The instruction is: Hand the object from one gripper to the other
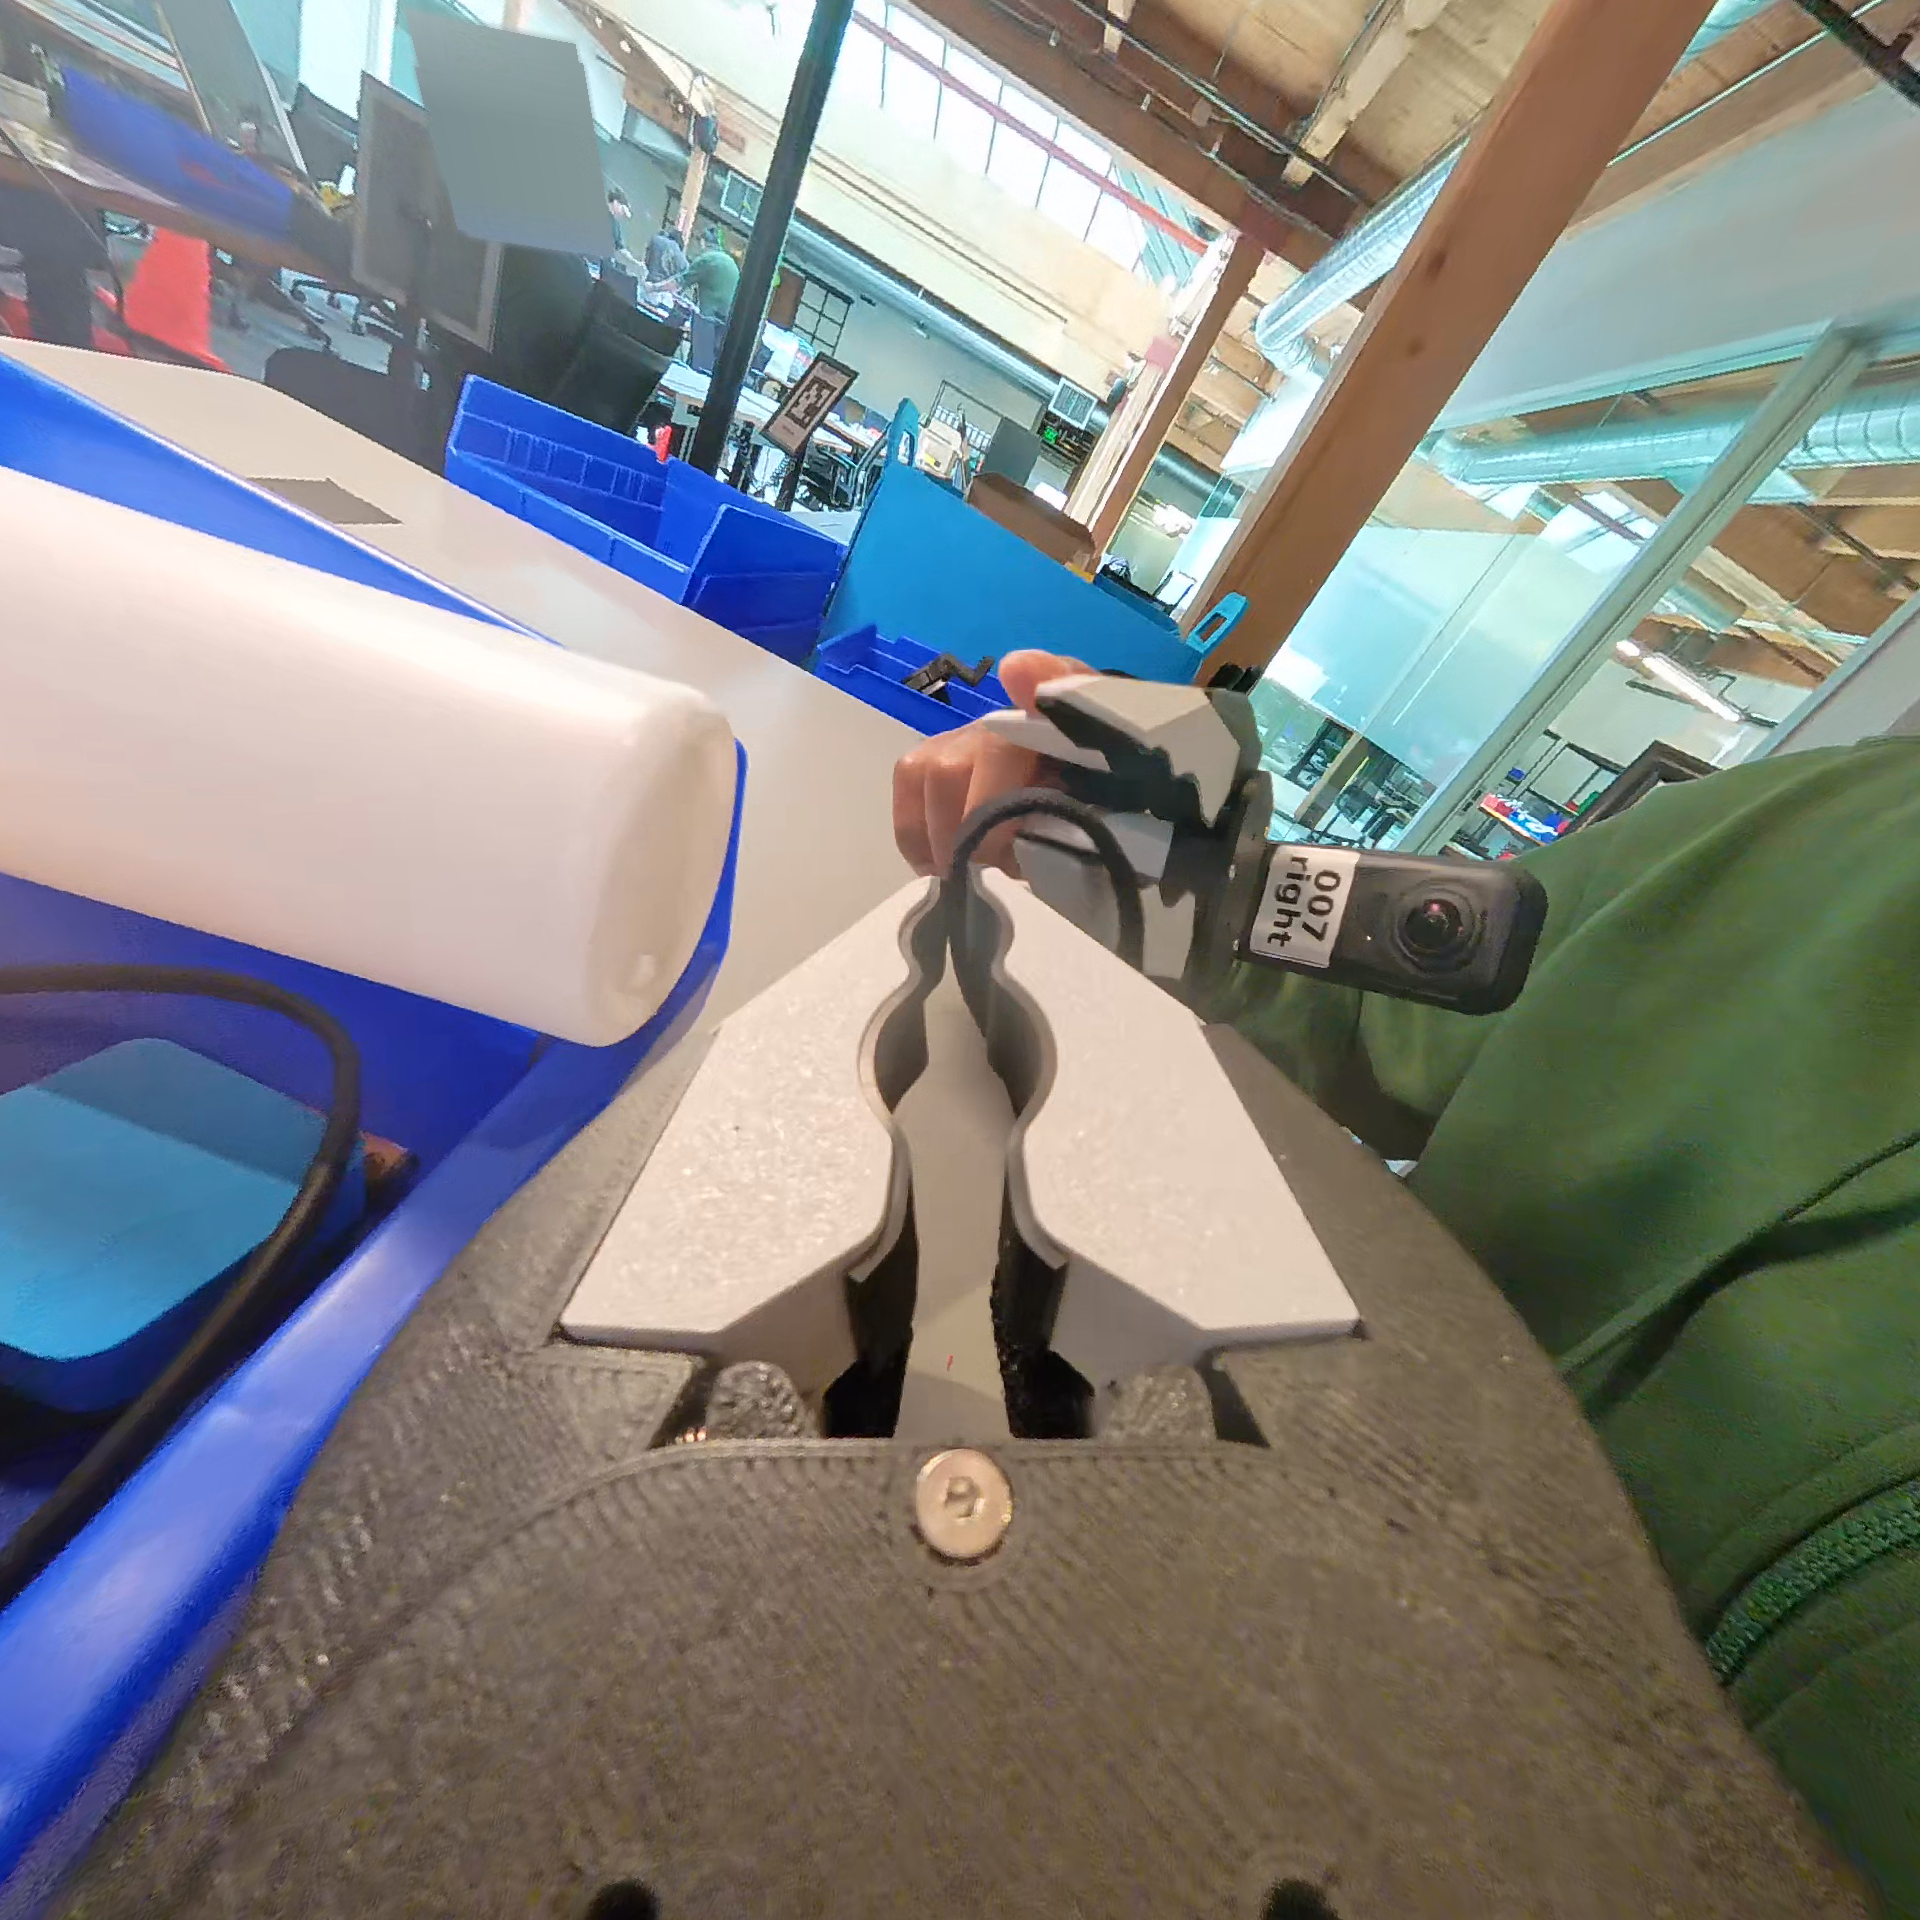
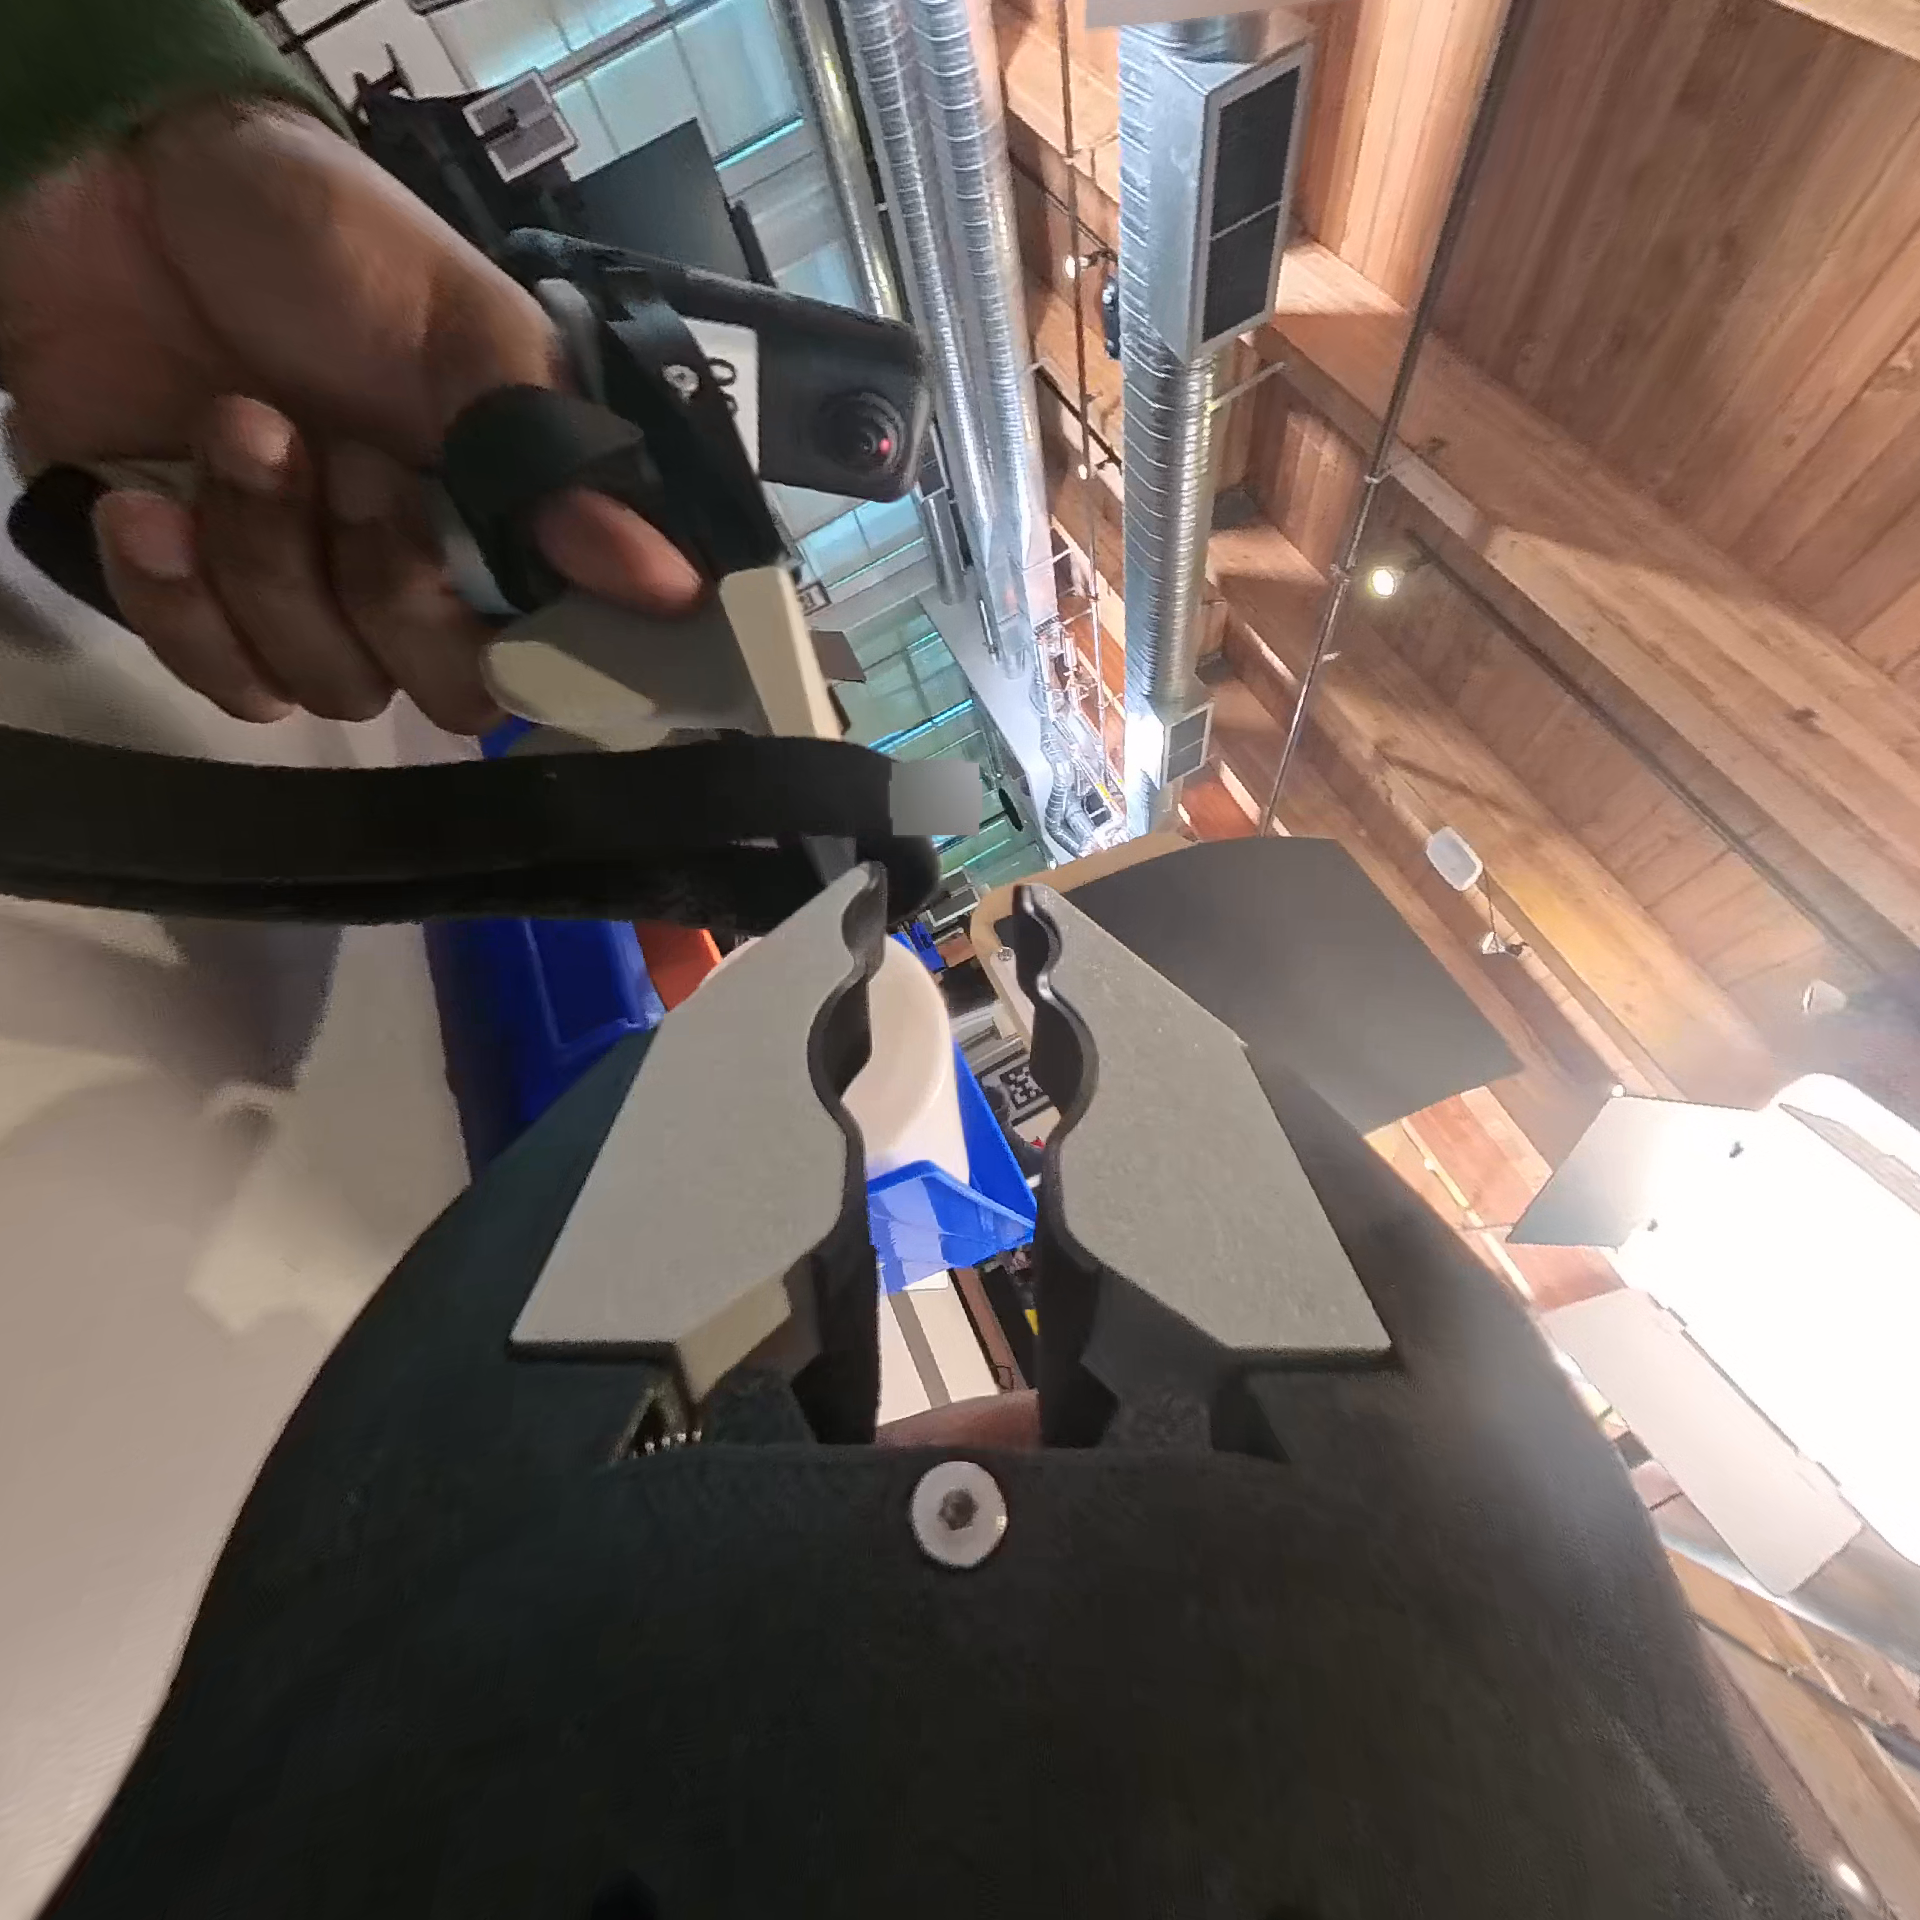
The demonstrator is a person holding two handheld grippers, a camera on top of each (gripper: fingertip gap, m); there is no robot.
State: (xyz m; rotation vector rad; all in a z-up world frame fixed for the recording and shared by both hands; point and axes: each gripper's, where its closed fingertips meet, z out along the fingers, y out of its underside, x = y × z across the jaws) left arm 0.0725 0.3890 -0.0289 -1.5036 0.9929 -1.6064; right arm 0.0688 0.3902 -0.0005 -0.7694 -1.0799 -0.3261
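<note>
While pinched in the left tongs [image 1: 961, 914], thin black looped cord [image 2: 436, 821] runs crosswise, touching spread right tongs' [image 2: 951, 904] left fingertip [image 2: 857, 894].

Looks like I'm in a big open workshop/lab, industrial bldg. Overhead: exposed timber ceiling [image 2: 1621, 343] w/ heavy wood beams, silver ribbed air ducts [image 2: 1164, 436] running along it, small spot lamps on rods. A thick wood post [image 1: 1423, 312] goes floor to roof beside glass partition walls [image 1: 1507, 644]. Blue plastic parts bins [image 1: 582, 488] are stacked on a white worktable [image 1: 582, 540], w/ another blue bin [image 1: 436, 1122] right by me. Farther back: long benches w/ monitors [image 1: 416, 208], office chairs, clutter, a few people at work, high windows [image 1: 997, 135] letting in daylight. A printed marker board [image 1: 816, 400] stands on a far bench, so prob. a robotics/R&D shop.
</note>
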